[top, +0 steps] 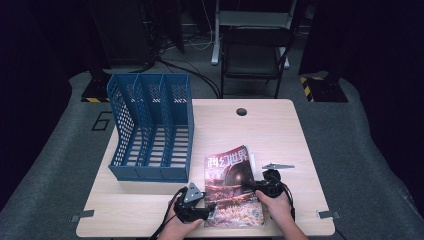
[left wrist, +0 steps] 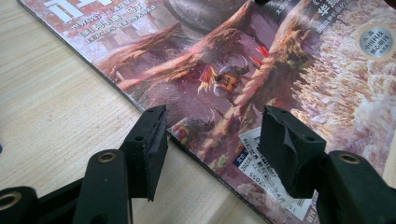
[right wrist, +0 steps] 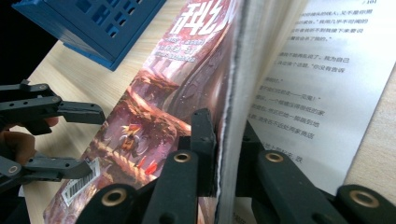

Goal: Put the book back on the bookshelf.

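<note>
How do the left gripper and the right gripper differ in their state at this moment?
The left gripper is open, its jaws spread over the near corner of the magazine without pinching it; the right gripper is shut on a thick bundle of the magazine's pages. The left one meets the spine side, which lies flat on the table; the right one holds the open edge lifted. Both are hand-held and black-jawed.

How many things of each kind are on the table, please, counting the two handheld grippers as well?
Magazines: 1, the magazine
File racks: 1, the blue file rack
Grippers: 2, the left gripper and the right gripper
Total: 4
</note>
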Action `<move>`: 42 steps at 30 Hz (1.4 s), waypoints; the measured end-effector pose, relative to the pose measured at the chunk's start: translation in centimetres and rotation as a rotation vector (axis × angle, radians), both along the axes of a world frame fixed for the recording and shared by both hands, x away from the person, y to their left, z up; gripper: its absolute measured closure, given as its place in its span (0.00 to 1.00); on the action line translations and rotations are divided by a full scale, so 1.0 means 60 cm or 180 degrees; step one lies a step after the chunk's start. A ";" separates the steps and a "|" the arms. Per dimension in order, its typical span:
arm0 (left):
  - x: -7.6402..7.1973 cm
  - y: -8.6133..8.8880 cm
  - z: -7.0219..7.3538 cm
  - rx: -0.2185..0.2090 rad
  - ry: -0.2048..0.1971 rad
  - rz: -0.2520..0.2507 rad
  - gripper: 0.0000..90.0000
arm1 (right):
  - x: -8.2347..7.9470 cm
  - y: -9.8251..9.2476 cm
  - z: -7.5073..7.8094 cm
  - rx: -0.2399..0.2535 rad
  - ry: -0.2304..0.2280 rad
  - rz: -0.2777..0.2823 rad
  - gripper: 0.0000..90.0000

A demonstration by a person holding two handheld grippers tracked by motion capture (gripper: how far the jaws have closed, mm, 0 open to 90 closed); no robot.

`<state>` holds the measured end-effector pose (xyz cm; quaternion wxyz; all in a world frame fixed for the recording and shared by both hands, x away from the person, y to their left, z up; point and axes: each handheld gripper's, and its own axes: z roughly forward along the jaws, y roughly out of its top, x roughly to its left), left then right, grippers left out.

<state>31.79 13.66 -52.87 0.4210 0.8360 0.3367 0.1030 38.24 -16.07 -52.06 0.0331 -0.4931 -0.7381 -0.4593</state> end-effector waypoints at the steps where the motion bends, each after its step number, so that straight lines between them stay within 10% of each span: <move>1: 0.000 0.000 0.000 0.0000 0.0000 -0.0001 0.46 | -0.001 0.000 0.000 0.0011 -0.0032 0.0013 0.94; 24: 0.016 0.014 0.011 -0.0058 0.0170 -0.0022 0.38 | -0.032 0.007 0.030 0.0117 -0.0522 0.0035 0.95; 42: 0.053 0.015 0.042 -0.0368 0.0213 0.0190 0.39 | -0.070 0.005 0.061 0.0320 -0.0828 0.0133 0.95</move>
